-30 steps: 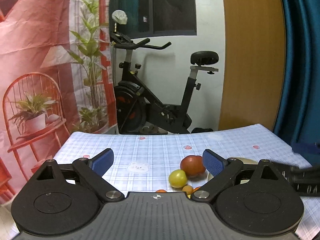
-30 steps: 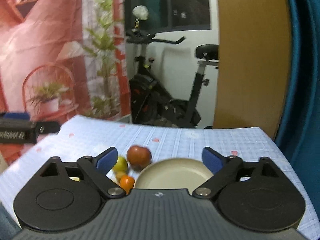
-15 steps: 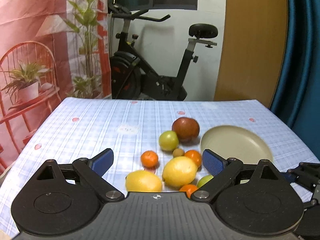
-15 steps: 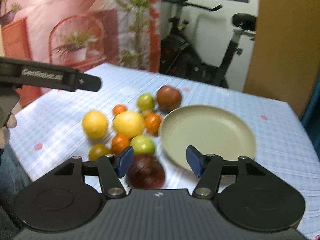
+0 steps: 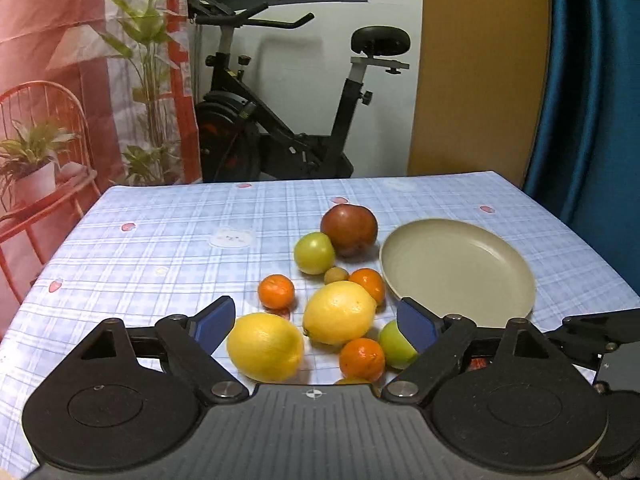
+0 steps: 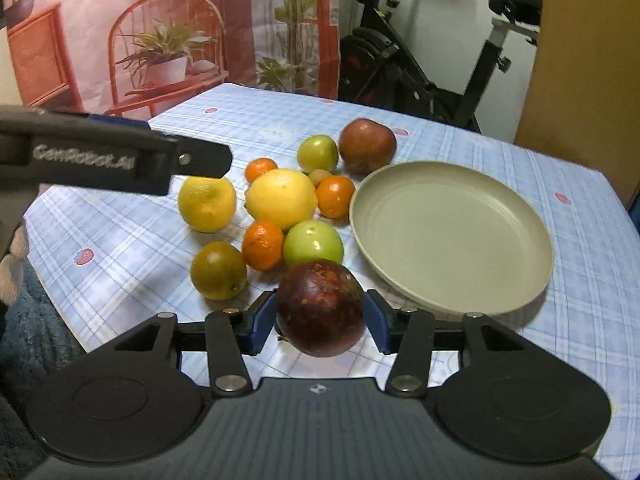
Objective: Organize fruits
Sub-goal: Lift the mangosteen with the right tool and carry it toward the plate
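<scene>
Fruits crowd left of the plate (image 6: 452, 236); the nearest, a dark plum (image 6: 320, 307), sits gripped between the right gripper (image 6: 320, 322) pads, presumably for plating. Left gripper (image 5: 316, 326) hovers wide over lemons (image 5: 265, 346).

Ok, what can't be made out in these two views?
- Left wrist view: the dark fruit in the right tool is hidden behind the left tool's body.
- Left wrist view: a yellowish fruit at the body's edge is mostly covered.
- Right wrist view: the left lemon's top is hidden by the left tool's finger.
- Right wrist view: whether the dark fruit is lifted off the tablecloth.
</scene>
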The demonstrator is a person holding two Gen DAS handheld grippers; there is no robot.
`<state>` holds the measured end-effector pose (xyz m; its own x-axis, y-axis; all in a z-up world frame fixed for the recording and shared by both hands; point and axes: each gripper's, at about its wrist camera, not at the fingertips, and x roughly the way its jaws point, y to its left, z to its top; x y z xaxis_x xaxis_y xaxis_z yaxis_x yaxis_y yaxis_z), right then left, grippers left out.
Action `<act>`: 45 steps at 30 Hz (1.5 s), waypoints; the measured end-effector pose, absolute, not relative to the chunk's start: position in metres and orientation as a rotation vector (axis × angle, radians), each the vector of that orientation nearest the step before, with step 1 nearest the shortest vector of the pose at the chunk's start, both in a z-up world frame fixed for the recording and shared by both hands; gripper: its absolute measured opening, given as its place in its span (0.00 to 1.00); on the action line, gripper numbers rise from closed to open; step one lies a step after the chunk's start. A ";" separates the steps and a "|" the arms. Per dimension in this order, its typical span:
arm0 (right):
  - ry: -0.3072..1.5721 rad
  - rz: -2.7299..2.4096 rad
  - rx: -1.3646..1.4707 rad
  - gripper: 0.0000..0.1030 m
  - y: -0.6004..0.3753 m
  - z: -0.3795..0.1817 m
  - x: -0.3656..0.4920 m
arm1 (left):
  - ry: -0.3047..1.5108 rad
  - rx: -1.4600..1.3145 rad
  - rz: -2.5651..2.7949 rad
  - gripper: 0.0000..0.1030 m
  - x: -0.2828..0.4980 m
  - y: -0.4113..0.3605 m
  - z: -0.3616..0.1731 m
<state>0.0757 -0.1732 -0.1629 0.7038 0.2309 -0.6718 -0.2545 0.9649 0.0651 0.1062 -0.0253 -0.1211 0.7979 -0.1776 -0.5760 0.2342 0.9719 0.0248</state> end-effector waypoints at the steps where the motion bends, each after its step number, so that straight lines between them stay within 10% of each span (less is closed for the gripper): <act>1: 0.747 0.271 -0.010 0.49 -0.177 -0.163 0.076 | 0.609 0.094 -0.227 0.86 0.106 -0.025 -0.121; 18: 0.830 0.163 0.536 0.33 -0.273 -0.171 0.068 | 0.649 0.098 -0.323 0.76 0.101 -0.039 -0.132; 29: 0.746 0.234 0.308 0.49 -0.234 -0.163 0.076 | 0.683 0.092 -0.340 0.71 0.103 -0.045 -0.141; 45: 0.758 0.204 0.826 0.38 -0.301 -0.186 0.072 | 0.703 0.073 -0.440 0.58 0.103 -0.058 -0.144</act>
<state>0.0718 -0.3012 -0.1857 0.7240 0.4429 -0.5288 0.1180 0.6758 0.7276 0.1026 -0.0577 -0.1443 0.6755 -0.3671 -0.6395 0.4152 0.9061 -0.0814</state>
